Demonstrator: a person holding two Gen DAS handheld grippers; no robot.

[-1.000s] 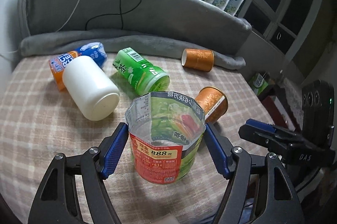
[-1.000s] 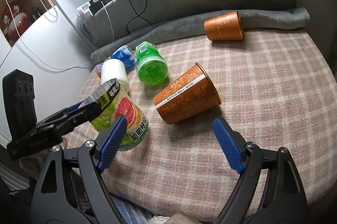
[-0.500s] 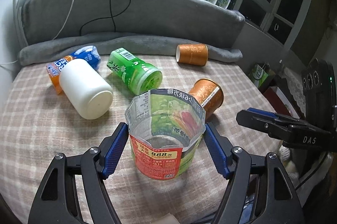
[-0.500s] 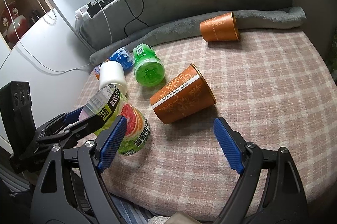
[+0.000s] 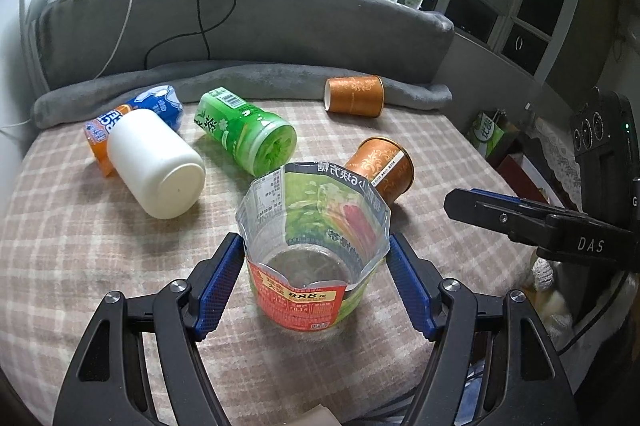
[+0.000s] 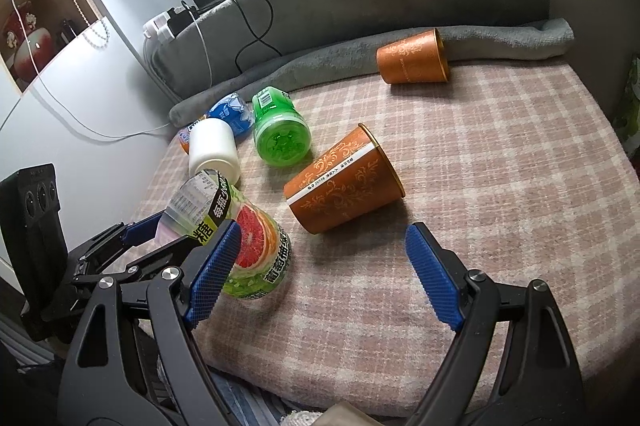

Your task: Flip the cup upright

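Note:
A cut-off clear plastic cup with a green and red label point(image 5: 314, 258) stands upright, open end up, on the checked blanket; it also shows in the right wrist view point(image 6: 244, 246). My left gripper point(image 5: 316, 278) has its blue pads point(image 5: 218, 284) touching the cup on both sides. An orange paper cup point(image 6: 344, 181) lies on its side just beyond, also seen in the left wrist view point(image 5: 384, 167). My right gripper point(image 6: 320, 270) is open and empty, in front of that orange cup. A second orange cup point(image 6: 414, 59) lies on its side at the back.
A white bottle point(image 5: 156, 161), a green bottle point(image 5: 244, 133) and a blue-orange bottle point(image 5: 132, 115) lie on their sides at the left. A grey cushion point(image 5: 240, 25) with cables runs along the back. The blanket's edge drops off at the right point(image 5: 480, 161).
My left gripper has lowered the cup to the blanket and both views have shifted slightly. The right gripper stays open and has drawn back a little from the orange cup.

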